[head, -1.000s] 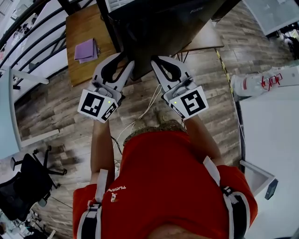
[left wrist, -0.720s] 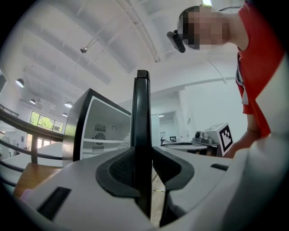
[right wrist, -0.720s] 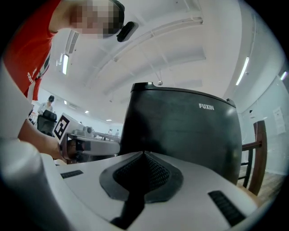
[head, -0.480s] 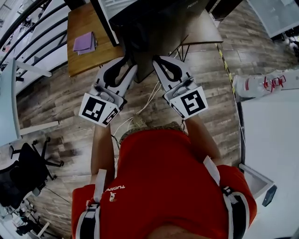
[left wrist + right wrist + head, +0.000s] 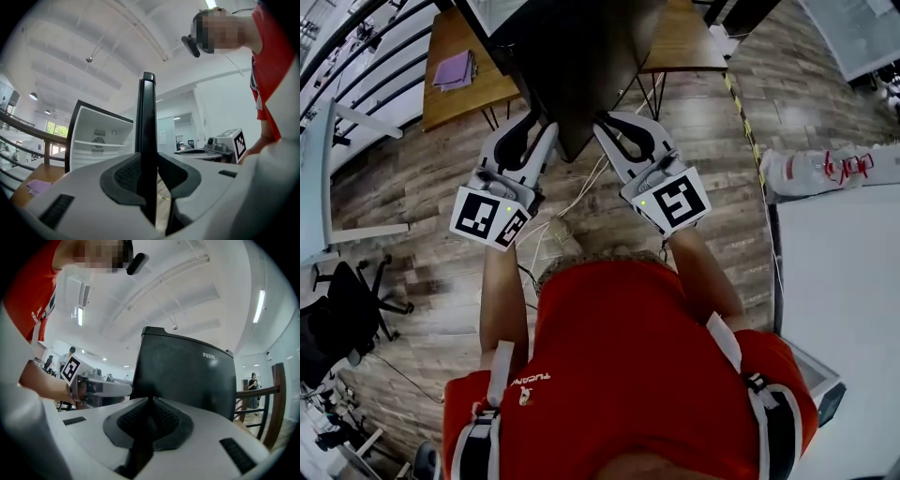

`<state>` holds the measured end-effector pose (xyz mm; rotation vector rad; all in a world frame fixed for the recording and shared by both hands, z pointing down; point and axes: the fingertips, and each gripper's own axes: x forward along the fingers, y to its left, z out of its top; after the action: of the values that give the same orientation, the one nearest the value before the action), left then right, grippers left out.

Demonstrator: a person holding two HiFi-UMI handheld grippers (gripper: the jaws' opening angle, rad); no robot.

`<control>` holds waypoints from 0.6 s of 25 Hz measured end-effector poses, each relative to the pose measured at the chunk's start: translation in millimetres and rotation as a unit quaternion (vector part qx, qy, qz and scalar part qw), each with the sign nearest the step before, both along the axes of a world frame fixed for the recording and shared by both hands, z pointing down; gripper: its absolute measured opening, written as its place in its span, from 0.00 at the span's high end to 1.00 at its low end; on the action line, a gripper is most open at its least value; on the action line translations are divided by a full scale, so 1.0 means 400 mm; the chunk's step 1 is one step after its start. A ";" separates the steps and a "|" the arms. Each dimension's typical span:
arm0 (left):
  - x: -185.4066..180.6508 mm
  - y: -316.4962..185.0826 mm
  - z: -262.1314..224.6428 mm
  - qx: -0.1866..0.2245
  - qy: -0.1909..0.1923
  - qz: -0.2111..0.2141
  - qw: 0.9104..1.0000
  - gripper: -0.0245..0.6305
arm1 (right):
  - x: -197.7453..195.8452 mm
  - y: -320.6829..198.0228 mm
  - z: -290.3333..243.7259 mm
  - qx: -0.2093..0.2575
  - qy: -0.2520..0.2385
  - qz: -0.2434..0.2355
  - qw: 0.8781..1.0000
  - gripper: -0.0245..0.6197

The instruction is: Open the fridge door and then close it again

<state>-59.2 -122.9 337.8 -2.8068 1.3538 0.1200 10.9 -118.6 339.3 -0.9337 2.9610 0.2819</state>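
Where the wooden desk (image 5: 441,103) stands at the upper left of the head view, a purple cloth (image 5: 453,70) lies on its top, and a black office chair (image 5: 342,323) sits lower down on the plank floor (image 5: 422,225). Next comes the left gripper (image 5: 149,161), held level. Its fingers (image 5: 124,176) have just been closing and now pinch the free edge of the fridge door (image 5: 572,66), one pad on each side of the thin black panel. Beyond that edge, its own view shows the fridge (image 5: 98,140) standing open, its white inside and a shelf bare to the room. The door itself hangs swung out from the cabinet, between the two grippers, and the head view sees it edge-on from above. To its right is the right gripper (image 5: 150,404), also level, with its fingers pressed together and nothing between them. It points at the door's dark outer face near the lettering, and whether the tips touch that face cannot be told. The person's red shirt (image 5: 628,366) fills the foreground below both grippers. Farthest right lies a white desk (image 5: 844,262).
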 end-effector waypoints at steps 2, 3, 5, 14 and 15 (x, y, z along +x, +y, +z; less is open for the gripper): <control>0.065 0.032 0.008 0.001 -0.006 -0.005 1.000 0.79 | 0.058 0.040 0.016 -0.001 -0.003 -0.007 1.000 0.92; 0.090 0.043 0.009 0.002 -0.010 -0.007 1.000 0.79 | 0.079 0.056 0.021 -0.001 -0.005 -0.009 1.000 0.92; 0.110 0.054 0.006 0.000 -0.013 -0.012 1.000 0.79 | 0.091 0.075 0.025 -0.005 -0.007 -0.013 1.000 0.91; 0.231 0.103 0.003 -0.008 -0.012 -0.019 1.000 0.80 | 0.162 0.132 0.061 -0.031 0.003 0.002 1.000 0.71; 0.255 0.107 0.003 -0.007 -0.013 -0.015 1.000 0.80 | 0.178 0.134 0.065 -0.032 0.006 0.008 0.999 0.70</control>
<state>42.9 -80.2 339.1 -2.7878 1.3962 0.0726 82.2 -65.0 365.4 -0.9662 2.9902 0.1951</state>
